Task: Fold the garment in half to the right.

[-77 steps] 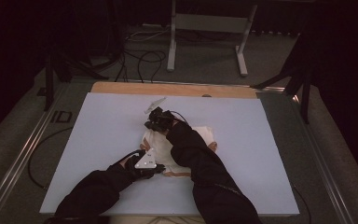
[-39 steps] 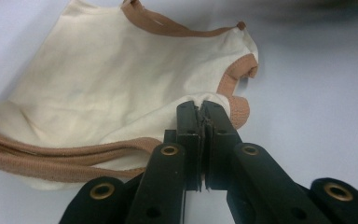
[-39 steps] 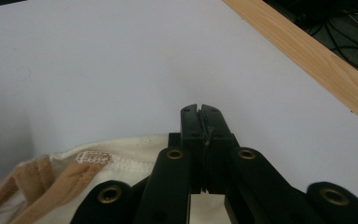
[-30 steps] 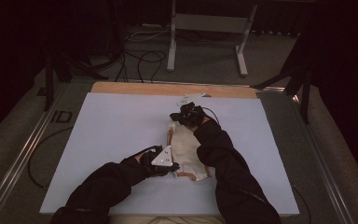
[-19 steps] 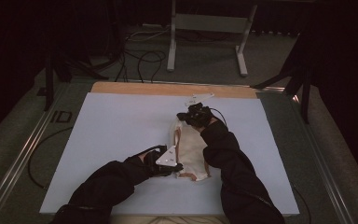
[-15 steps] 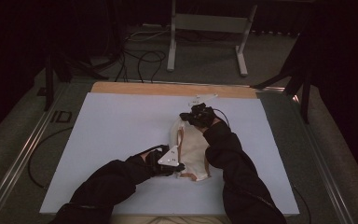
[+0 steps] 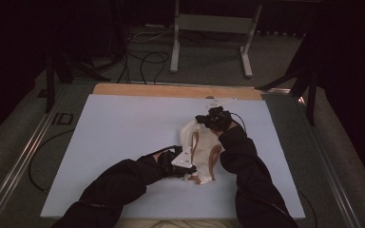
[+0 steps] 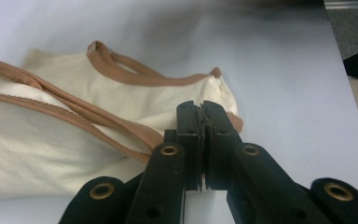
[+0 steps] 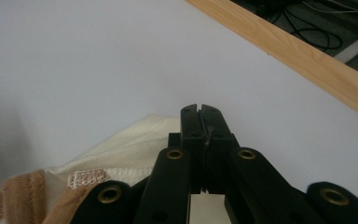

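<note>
Cream garment [image 7: 202,152], long axis near-to-far on table, each end pinched by a closed claw [image 8: 202,122].

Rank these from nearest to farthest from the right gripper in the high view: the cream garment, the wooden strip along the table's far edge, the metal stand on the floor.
From the right gripper:
1. Cream garment: directly at the jaws, stretching back toward the person.
2. Wooden strip: just beyond the gripper, along the table's far edge.
3. Metal stand: farthest, on the floor past the table.

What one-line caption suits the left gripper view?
Left gripper, jaws shut, pinching the edge of a cream garment with tan trim on a pale table.
</note>
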